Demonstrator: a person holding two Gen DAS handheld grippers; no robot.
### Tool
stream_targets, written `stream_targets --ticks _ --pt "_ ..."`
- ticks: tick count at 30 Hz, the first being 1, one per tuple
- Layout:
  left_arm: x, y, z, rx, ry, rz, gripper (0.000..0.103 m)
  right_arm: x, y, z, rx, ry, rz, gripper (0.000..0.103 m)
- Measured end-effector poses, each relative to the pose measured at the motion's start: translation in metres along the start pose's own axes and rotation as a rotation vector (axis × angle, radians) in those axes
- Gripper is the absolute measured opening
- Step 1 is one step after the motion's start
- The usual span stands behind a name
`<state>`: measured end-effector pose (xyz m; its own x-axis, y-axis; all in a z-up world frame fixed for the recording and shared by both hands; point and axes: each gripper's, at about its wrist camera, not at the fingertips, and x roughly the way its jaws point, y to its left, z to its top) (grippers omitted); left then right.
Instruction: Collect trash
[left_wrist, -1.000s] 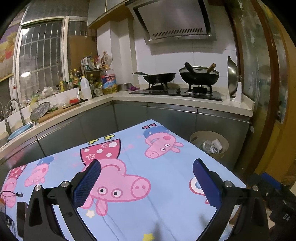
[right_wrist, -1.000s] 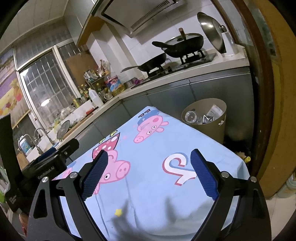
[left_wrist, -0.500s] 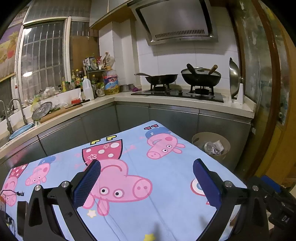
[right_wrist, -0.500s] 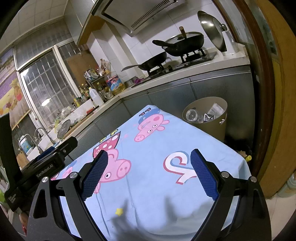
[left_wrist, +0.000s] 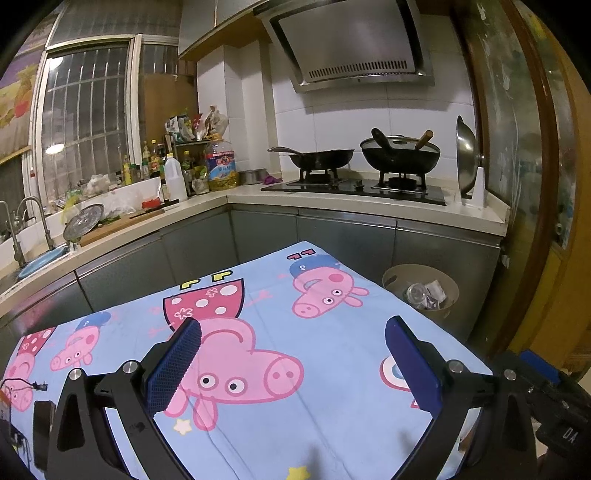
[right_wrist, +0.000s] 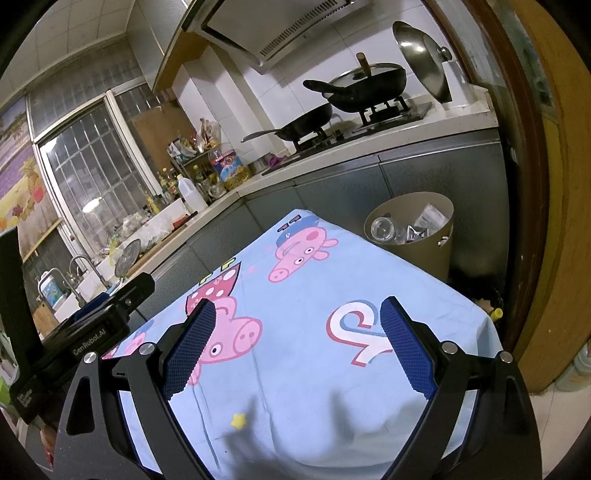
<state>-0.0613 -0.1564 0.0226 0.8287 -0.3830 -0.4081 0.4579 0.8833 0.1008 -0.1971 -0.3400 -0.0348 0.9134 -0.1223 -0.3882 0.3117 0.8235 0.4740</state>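
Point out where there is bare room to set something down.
The tablecloth is bare from the jaws to its far edge by the cabinets and the trash bin. The bin holds trash. The counter between sink and stove is crowded with bottles and dishes.

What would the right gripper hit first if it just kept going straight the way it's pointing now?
Probably the blue cartoon tablecloth: the open right gripper looks slightly down across it. The trash bin sits beyond the table's far right edge, though depth is unclear.
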Motion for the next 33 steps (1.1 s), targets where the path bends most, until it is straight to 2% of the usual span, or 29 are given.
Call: stream_targets --ticks 13,33 --pt "0.003 -0.003 -0.001 0.015 0.020 0.013 0.099 -0.009 0.006 -0.007 -0.008 -0.043 -0.005 0.090" --pt "0.005 -0.004 -0.003 0.017 0.030 0.017 0.099 -0.014 0.010 -0.002 -0.012 -0.055 0.001 0.090"
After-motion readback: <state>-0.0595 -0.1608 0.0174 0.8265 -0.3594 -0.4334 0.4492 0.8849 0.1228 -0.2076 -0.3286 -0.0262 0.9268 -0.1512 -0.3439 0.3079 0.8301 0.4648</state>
